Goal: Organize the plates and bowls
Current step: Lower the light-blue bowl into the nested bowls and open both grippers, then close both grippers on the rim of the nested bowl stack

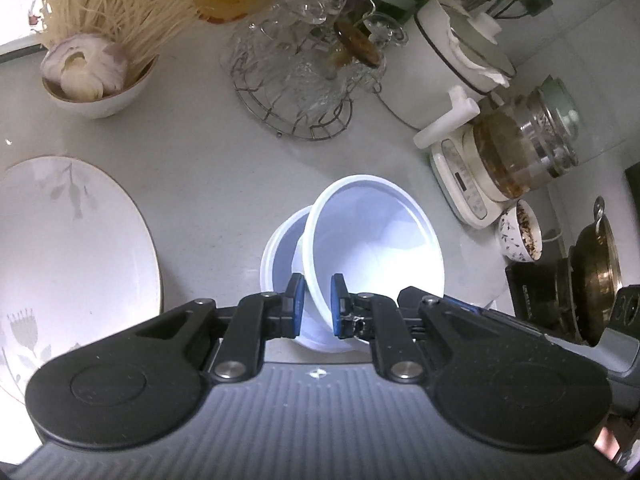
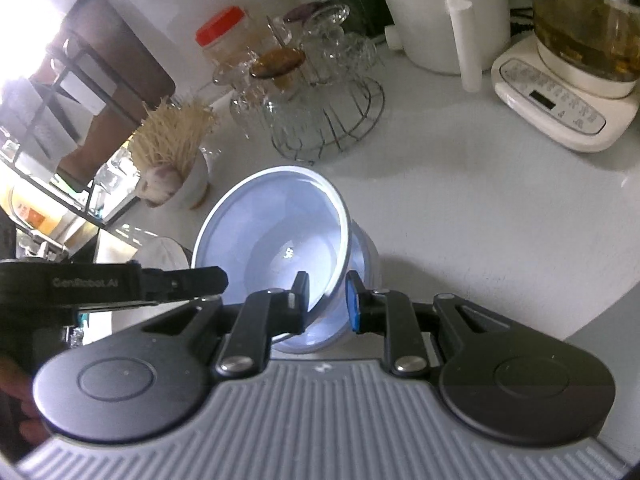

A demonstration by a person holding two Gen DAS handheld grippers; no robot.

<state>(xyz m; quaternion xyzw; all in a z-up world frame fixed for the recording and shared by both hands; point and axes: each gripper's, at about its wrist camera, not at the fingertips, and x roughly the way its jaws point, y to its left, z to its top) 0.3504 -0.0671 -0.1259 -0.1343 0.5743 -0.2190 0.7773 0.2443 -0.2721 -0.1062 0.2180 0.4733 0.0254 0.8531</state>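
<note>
White translucent plastic makes up the two round bowls at the centre of both views. In the left wrist view the upper bowl [image 1: 376, 248] tilts with its mouth facing the upper left of the frame, its rim pinched between the blue pads of the left gripper [image 1: 318, 306], which is closed on it. It leans into the lower bowl [image 1: 280, 248], which peeks out at its left.

In the right wrist view a tilted bowl [image 2: 276, 240] opens toward the upper left, and the right gripper [image 2: 328, 302] clamps its rim near the frame's lower middle; which of the two bowls this is I cannot tell.

The pale grey counter [image 1: 192, 168] also carries a large white plate with leaf print [image 1: 68, 264] at the left edge, a wire rack of glassware [image 1: 304, 76] above, and a cream kettle base with glass pot [image 1: 504, 160] at right.
</note>
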